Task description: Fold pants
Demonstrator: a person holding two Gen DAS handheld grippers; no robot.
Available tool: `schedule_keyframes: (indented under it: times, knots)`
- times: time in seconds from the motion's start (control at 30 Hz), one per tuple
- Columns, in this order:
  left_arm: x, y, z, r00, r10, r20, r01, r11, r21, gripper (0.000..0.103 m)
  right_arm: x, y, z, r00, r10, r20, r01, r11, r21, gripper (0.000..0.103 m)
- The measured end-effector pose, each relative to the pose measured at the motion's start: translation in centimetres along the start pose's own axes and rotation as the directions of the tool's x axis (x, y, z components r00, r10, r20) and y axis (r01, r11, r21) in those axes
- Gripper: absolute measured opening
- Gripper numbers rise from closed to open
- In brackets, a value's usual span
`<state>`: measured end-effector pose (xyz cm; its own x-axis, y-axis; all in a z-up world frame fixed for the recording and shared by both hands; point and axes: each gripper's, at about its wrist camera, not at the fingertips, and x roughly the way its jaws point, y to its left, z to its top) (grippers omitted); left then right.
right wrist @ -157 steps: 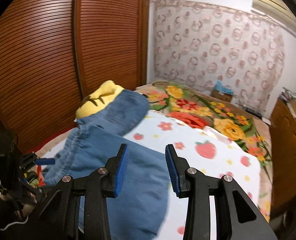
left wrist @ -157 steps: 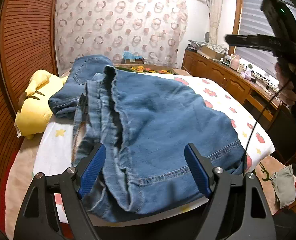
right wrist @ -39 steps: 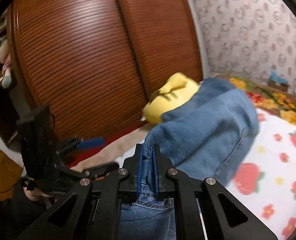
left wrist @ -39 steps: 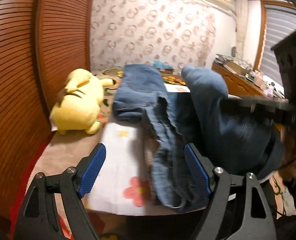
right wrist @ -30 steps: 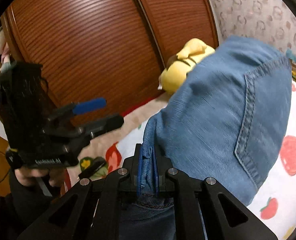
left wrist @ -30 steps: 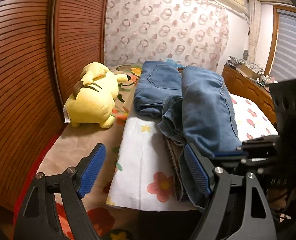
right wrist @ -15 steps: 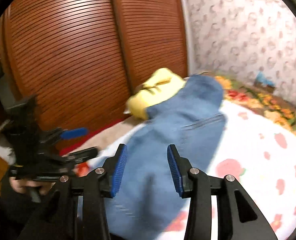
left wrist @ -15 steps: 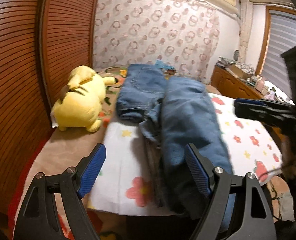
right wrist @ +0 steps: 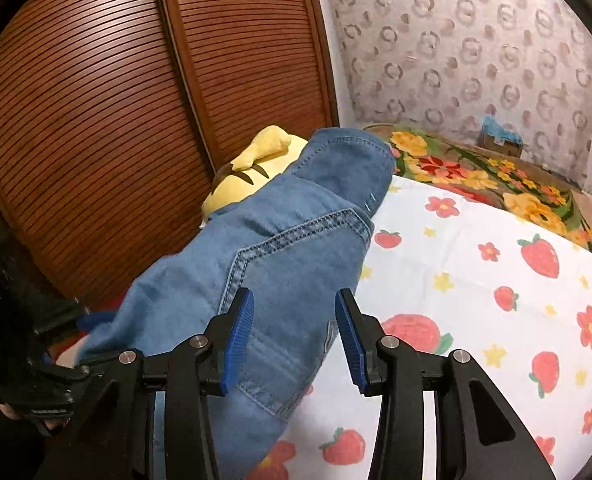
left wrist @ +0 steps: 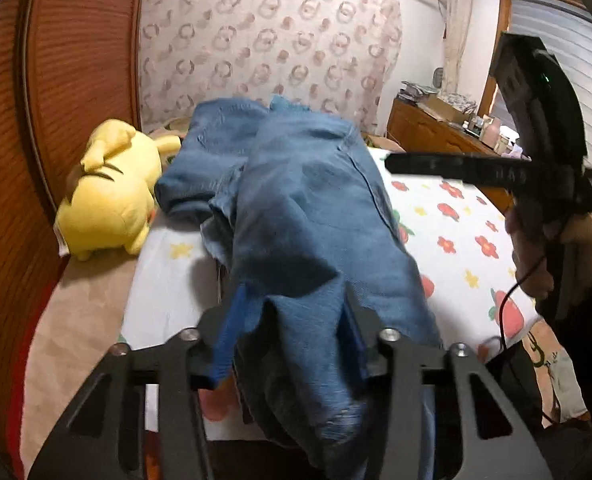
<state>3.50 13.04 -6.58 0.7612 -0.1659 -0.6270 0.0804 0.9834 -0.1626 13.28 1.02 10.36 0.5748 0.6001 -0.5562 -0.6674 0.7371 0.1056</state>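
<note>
The blue jeans [left wrist: 296, 216] lie folded lengthwise on the bed, waistband end toward me; they also show in the right wrist view [right wrist: 288, 252]. My left gripper [left wrist: 292, 344] has its blue pads pressed on a bunched thick fold of the jeans' near end at the bed's front edge. My right gripper [right wrist: 292, 332] is open and empty, hovering just above the jeans' back pocket area. It shows from the side in the left wrist view [left wrist: 475, 168], held to the right above the bed.
A yellow plush toy [left wrist: 108, 192] lies left of the jeans by the brown slatted wardrobe [right wrist: 116, 100]. The white strawberry-print sheet [right wrist: 495, 272] covers the bed. A wooden dresser [left wrist: 435, 132] with clutter stands at the far right.
My right gripper let go of the jeans after laying one half over the other and drew back. My left gripper moved in and closed on the near end of the jeans.
</note>
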Motion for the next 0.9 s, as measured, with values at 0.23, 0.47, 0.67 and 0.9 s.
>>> schedule_keyframes:
  times: [0.23,0.47,0.67,0.9]
  knots:
    - [0.4,1.5,-2.1,0.999,0.015,-0.034,-0.016,1.0,-0.021,0.026,3.2,-1.5,0.4,1.0,0.024,-0.016,-0.024,1.0,0.01,0.052]
    - [0.9,2.1,-2.7,0.999,0.014,-0.041,-0.016,0.999,-0.04,0.026,7.4,-2.2,0.8,0.994,0.076,-0.073,-0.074,0.997,0.031,0.068]
    - [0.9,2.3,-3.0,0.999,0.013,-0.041,-0.015,0.999,-0.045,0.026,10.6,-3.9,0.3,0.986,0.1,-0.131,-0.089,0.992,0.087,0.077]
    - [0.9,2.4,-3.0,0.999,0.011,-0.041,-0.013,0.999,-0.047,0.026,13.0,-5.5,-0.1,0.967,0.188,-0.172,-0.163,0.975,0.148,0.077]
